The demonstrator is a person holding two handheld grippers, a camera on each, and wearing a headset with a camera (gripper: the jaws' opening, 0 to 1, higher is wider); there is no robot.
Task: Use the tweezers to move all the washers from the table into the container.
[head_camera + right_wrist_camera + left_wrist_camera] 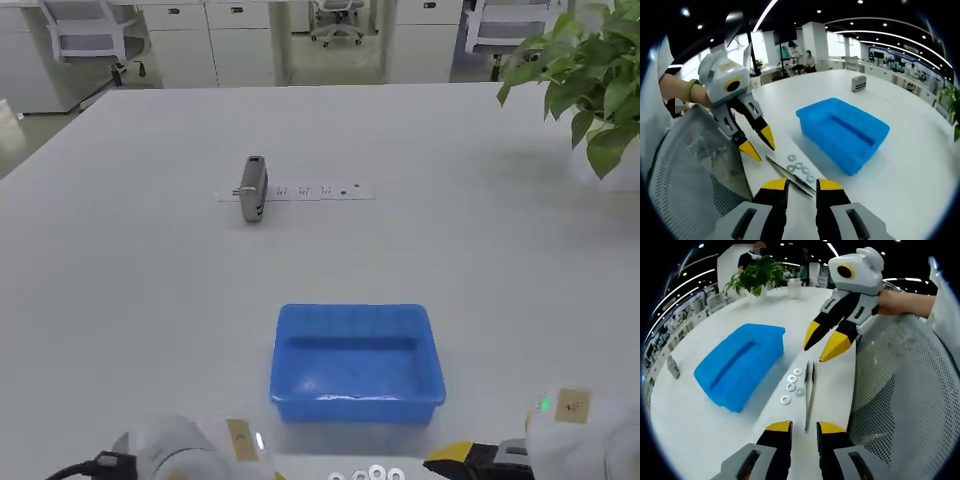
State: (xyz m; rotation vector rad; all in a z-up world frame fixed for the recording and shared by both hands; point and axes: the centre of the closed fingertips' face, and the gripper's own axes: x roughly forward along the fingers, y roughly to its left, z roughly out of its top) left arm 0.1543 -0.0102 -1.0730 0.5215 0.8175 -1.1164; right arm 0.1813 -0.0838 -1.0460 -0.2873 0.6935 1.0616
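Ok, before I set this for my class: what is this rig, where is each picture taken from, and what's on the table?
No robot here: a person holds the left hand-held gripper and the right hand-held gripper, one in each hand. Each has two jaws; both are open and hold nothing. One picture comes from a headset camera looking down at the table. The other two come from cameras riding on the grippers, each looking along its own jaws. On the table lie tweezers, a few washers beside them, and a blue container. The washers are not yet in the container.
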